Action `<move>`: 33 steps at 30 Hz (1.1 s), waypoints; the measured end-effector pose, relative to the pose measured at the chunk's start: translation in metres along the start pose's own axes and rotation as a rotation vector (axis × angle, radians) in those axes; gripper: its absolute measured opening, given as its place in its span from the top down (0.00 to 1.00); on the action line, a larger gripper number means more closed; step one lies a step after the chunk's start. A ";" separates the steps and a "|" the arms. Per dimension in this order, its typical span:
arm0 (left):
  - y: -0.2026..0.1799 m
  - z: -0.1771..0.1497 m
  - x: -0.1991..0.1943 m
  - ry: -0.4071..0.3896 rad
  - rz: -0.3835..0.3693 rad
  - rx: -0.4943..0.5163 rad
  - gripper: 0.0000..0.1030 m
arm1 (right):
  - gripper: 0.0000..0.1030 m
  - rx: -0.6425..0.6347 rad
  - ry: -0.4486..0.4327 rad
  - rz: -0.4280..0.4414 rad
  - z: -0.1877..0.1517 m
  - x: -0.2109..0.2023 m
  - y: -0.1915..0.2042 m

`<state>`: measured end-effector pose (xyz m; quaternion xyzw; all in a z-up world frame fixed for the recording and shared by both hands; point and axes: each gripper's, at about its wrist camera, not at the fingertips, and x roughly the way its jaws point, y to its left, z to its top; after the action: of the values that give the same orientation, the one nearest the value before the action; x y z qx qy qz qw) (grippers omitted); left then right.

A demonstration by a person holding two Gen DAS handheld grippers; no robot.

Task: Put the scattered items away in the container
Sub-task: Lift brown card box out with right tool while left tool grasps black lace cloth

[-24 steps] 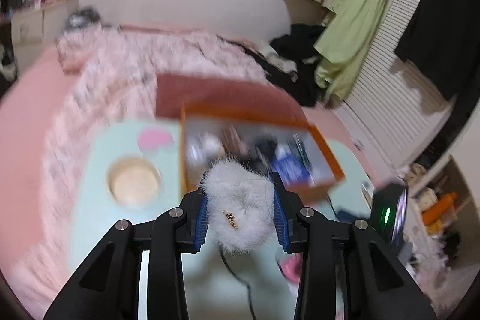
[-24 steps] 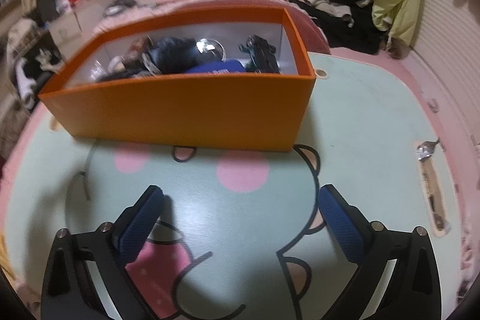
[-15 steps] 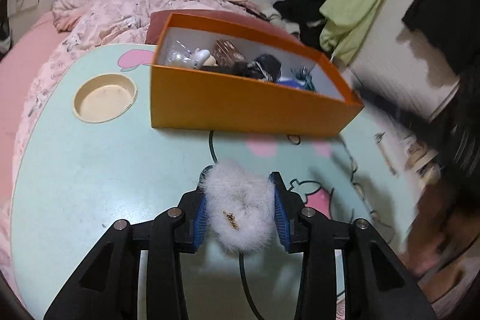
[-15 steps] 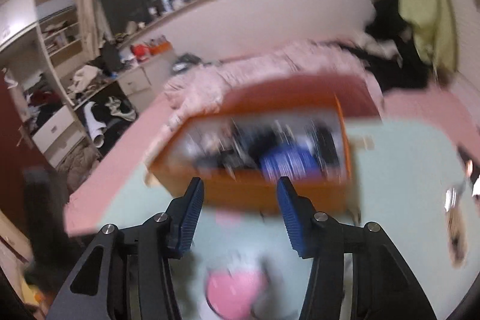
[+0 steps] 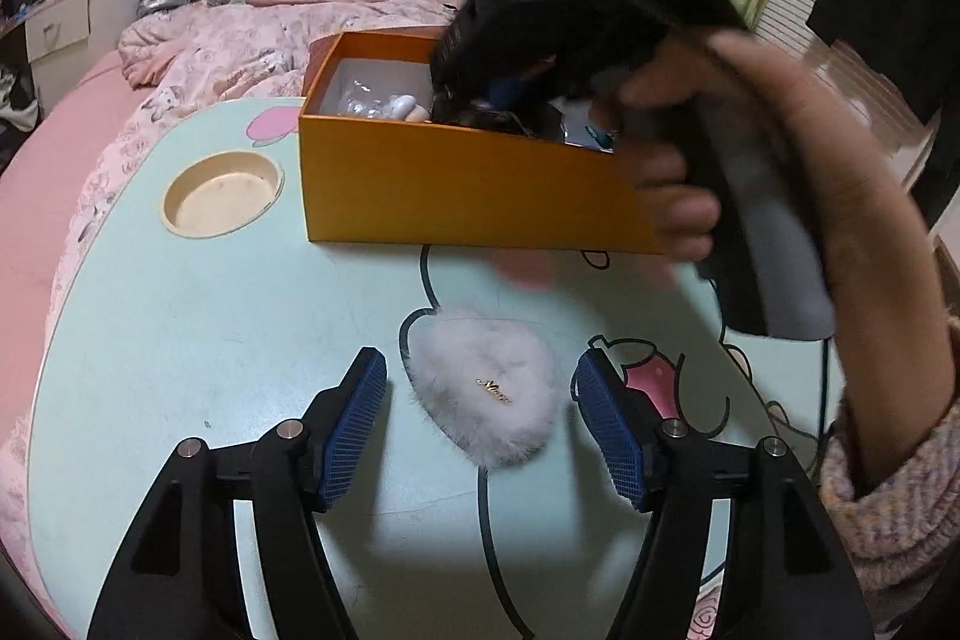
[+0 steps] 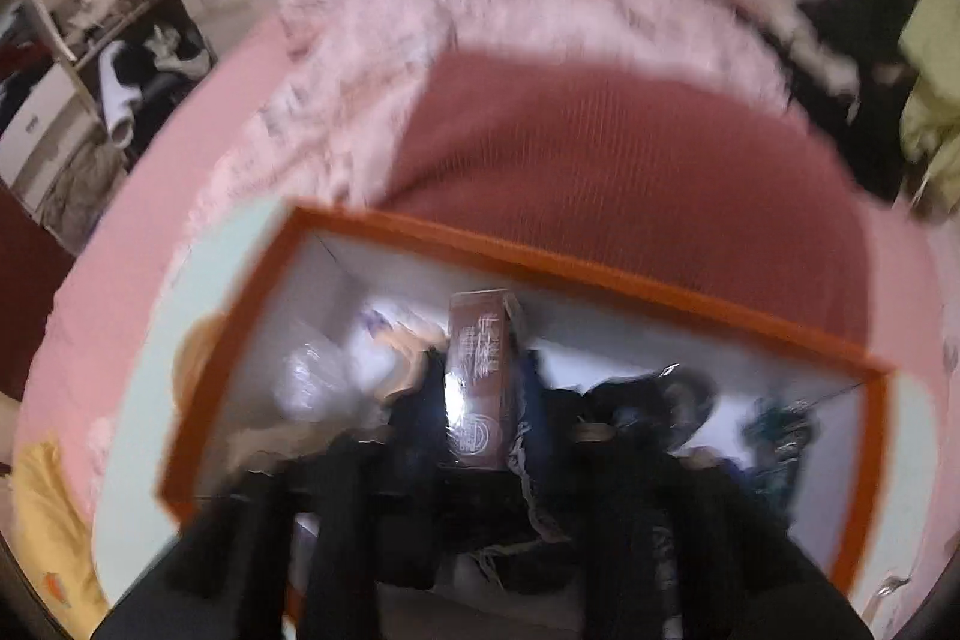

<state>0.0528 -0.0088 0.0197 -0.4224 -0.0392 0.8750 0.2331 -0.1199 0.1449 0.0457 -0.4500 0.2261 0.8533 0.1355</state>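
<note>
1. Now the left gripper [image 5: 480,394] is spread apart w/ jaws just been opening; white fluffy pouch [image 5: 489,391] lies between the blue pads [image 5: 354,421], touching neither, flat on the mint cartoon table [image 5: 180,328].
2. Orange box [image 5: 456,184] sits far of the pouch, already holding mixed items.
3. Right gripper [image 6: 480,400], held in a hand [image 5: 774,160], reaches down into the box; jaws clenched, a brown packet [image 6: 483,376] appears pinched between them, though view is blurred.
4. Round beige dish [image 5: 222,202] left of box.
</note>
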 end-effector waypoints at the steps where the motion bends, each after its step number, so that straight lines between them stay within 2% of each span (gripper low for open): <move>1: 0.001 0.000 -0.001 0.000 -0.002 -0.009 0.35 | 0.83 0.021 -0.020 0.035 -0.001 -0.004 -0.005; 3: 0.002 0.001 -0.001 0.001 -0.009 -0.023 0.35 | 0.83 0.051 -0.107 0.107 -0.005 -0.024 -0.014; 6: 0.004 0.002 0.000 0.012 -0.016 -0.041 0.35 | 0.83 0.091 -0.320 0.229 -0.021 -0.079 -0.029; 8: 0.005 0.003 -0.001 0.015 -0.025 -0.053 0.35 | 0.83 0.096 -0.433 0.276 -0.042 -0.117 -0.038; 9: 0.007 0.004 -0.002 0.014 -0.032 -0.060 0.35 | 0.82 0.091 -0.448 0.273 -0.052 -0.130 -0.041; 12: 0.016 0.014 -0.005 0.009 -0.070 -0.096 0.35 | 0.82 0.078 -0.374 0.270 -0.085 -0.140 -0.047; 15: 0.025 0.040 -0.014 -0.021 -0.096 -0.139 0.35 | 0.81 0.100 -0.263 0.287 -0.124 -0.122 -0.053; 18: 0.013 0.077 -0.023 -0.071 -0.100 -0.071 0.35 | 0.80 0.146 -0.160 0.264 -0.151 -0.093 -0.057; 20: -0.003 0.104 -0.010 -0.023 -0.113 0.018 0.35 | 0.79 0.169 -0.129 0.234 -0.162 -0.077 -0.057; 22: -0.018 0.126 0.010 0.028 -0.081 0.094 0.35 | 0.63 0.161 -0.155 0.179 -0.166 -0.077 -0.053; 24: -0.032 0.142 0.033 0.075 -0.019 0.169 0.35 | 0.34 0.174 -0.212 0.127 -0.170 -0.083 -0.054; 26: -0.042 0.153 0.053 0.101 0.011 0.210 0.35 | 0.23 0.191 -0.280 0.096 -0.178 -0.094 -0.057; 30: -0.051 0.160 0.096 0.184 0.077 0.243 0.35 | 0.21 0.230 -0.330 0.103 -0.189 -0.104 -0.067; 31: -0.052 0.159 0.104 0.209 0.078 0.237 0.36 | 0.21 0.241 -0.328 0.103 -0.190 -0.104 -0.069; 33: -0.053 0.156 0.119 0.258 0.031 0.234 0.44 | 0.21 0.257 -0.317 0.113 -0.194 -0.103 -0.068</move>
<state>-0.1092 0.1110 0.0483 -0.5019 0.0997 0.8154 0.2705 0.1046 0.1021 0.0172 -0.2757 0.3337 0.8837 0.1777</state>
